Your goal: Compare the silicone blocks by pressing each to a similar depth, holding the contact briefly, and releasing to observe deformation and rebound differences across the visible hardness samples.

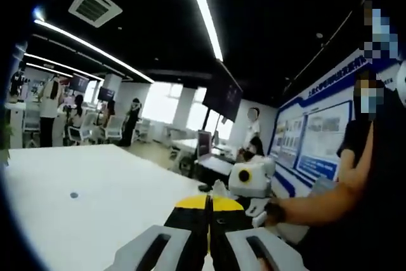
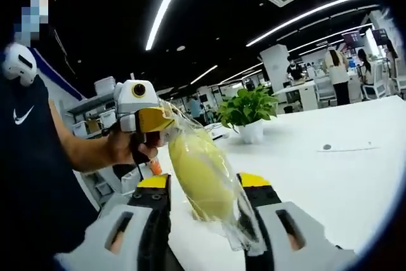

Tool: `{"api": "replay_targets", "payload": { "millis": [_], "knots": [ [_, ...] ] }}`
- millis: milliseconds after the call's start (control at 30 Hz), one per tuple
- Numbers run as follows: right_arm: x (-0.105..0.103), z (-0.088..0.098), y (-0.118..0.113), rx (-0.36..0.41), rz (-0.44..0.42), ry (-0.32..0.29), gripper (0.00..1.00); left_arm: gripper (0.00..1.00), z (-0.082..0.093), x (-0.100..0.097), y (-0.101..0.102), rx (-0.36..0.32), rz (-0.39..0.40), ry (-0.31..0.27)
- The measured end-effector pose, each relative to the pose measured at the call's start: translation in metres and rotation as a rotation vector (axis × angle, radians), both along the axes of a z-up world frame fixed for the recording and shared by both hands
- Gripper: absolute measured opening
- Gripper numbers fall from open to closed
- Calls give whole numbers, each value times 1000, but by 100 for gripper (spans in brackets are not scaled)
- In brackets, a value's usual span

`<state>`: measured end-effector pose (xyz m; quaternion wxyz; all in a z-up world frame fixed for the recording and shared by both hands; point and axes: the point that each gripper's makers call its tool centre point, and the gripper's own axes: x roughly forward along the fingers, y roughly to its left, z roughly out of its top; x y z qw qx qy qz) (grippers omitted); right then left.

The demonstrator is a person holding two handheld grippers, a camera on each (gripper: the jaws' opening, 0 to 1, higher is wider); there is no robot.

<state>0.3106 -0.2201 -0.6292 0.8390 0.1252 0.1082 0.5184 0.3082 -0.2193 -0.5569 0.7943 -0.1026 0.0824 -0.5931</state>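
The silicone block [image 2: 202, 179] is a long yellow-green lump in a clear wrapper, and it sits up off the white table [image 2: 330, 176], slanting from the other gripper at the upper left down to the lower right. On the left of the right gripper view, a person's hand [image 2: 127, 147] holds the left gripper [image 2: 155, 118], and its yellow tip pinches the wrapper's top end. The right gripper [image 2: 206, 188] grips the block between its jaws, and in the left gripper view the left gripper's jaws are pressed together.
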Motion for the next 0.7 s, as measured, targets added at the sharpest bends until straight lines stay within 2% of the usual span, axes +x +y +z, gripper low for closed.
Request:
{"api": "replay_targets", "payload": {
  "millis": [67, 133, 200, 367, 467, 567, 700],
  "knots": [
    [2, -3, -1, -19, -33, -14, 58, 0, -2, 2, -3, 5, 0, 10],
    [7, -6, -5, -49, -85, -40, 82, 0, -2, 2, -4, 4, -4, 5],
    [12, -12, -12, -92, -135, -45, 96, 0, -4, 1, -7, 5, -20, 6],
    [11, -14, -30, -103, -162, -39, 96, 0, -5, 4, -10, -12, -13, 30],
    [14, -16, -47, -128, -219, -81, 96, 0, -4, 9, -11, -36, 11, 42],
    [11, -25, -60, -143, -251, -61, 96, 0, -12, 15, -11, -44, 34, 62],
    [10, -36, -76, -163, -295, -70, 96, 0, -25, 21, -10, -53, 63, 98]
  ]
}}
